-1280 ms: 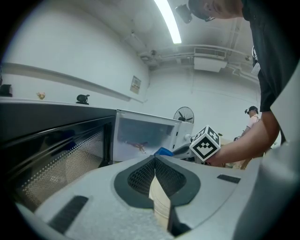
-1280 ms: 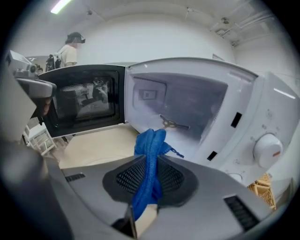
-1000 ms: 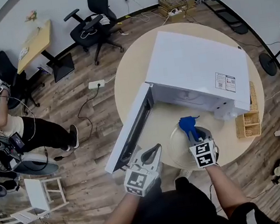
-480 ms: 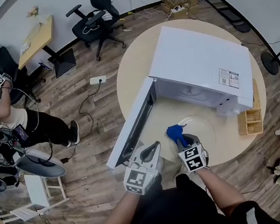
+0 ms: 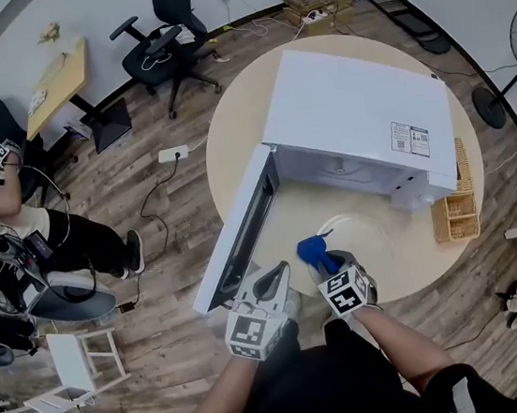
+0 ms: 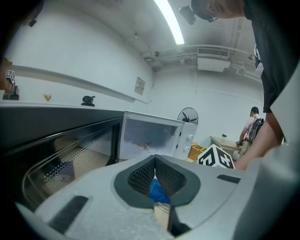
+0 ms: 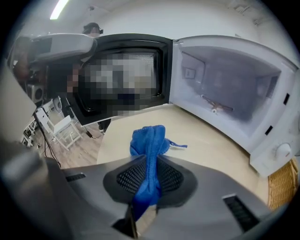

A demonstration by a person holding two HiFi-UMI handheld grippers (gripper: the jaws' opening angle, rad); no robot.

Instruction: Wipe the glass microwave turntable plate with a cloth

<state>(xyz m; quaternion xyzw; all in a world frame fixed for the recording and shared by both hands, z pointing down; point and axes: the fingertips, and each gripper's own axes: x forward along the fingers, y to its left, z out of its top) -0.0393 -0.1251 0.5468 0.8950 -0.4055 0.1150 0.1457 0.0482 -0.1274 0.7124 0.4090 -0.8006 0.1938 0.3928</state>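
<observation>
The glass turntable plate lies on the round table in front of the open white microwave; it shows only as a faint pale ring. My right gripper is shut on a blue cloth, which hangs out ahead of its jaws at the plate's left rim. My left gripper is held off the table's near edge, beside the microwave door, its pads pressed together with nothing between them. A bit of the blue cloth shows behind them.
The microwave door swings out to the left over the table's edge. A wicker basket stands right of the microwave. The tan round table stands on a wood floor with office chairs and a seated person at the left.
The right gripper has dragged the blue cloth from the plate's middle leftward and nearer to me, to its left rim. The left gripper has barely moved.
</observation>
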